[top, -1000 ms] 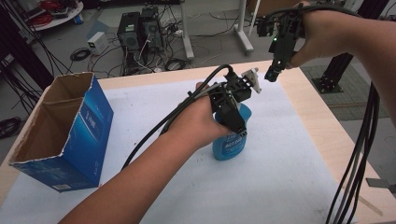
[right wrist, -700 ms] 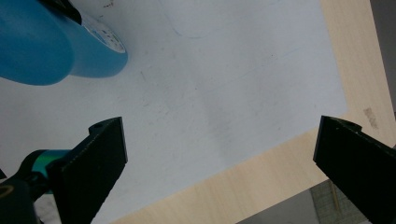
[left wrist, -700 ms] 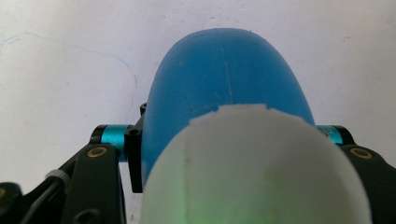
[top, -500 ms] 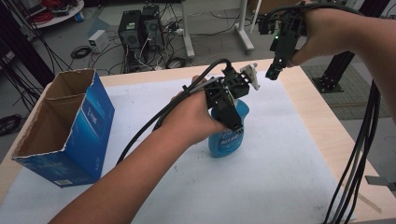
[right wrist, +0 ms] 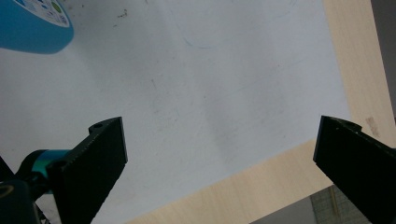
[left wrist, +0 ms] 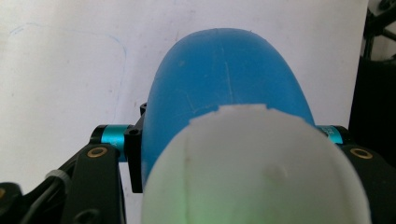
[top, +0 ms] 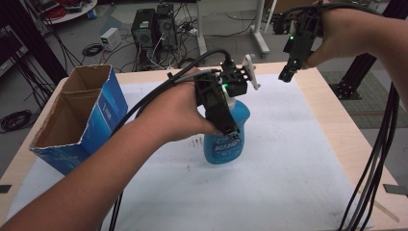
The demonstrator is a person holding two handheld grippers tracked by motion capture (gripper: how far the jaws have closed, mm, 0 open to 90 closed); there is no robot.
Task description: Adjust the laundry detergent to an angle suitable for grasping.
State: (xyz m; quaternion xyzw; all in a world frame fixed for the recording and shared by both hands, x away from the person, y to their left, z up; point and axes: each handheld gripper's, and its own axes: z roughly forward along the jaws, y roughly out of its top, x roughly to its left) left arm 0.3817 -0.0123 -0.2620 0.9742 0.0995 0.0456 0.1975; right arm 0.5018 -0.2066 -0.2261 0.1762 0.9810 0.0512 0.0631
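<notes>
A blue spray bottle (top: 226, 142) with a white label stands on the white mat (top: 288, 168) near the table's middle. My left gripper (top: 230, 126) comes down over its top and is shut on it. In the left gripper view the bottle's blue body (left wrist: 224, 79) and white cap (left wrist: 252, 172) sit between the two black jaws, left gripper (left wrist: 229, 154). My right gripper (top: 285, 73) hangs open in the air above the table's back right, holding nothing. Its wide-apart jaws frame bare mat, right gripper (right wrist: 224, 163), with the bottle's base (right wrist: 32, 28) at upper left.
An open blue cardboard box (top: 77, 120) stands at the table's left, its inside brown. The wooden table edge (top: 332, 110) runs along the right of the mat. Black cables (top: 375, 159) hang from the right arm at the right. Computers and wires lie on the floor behind.
The left gripper and the bottle have drifted slightly to the left. The right gripper has barely moved.
</notes>
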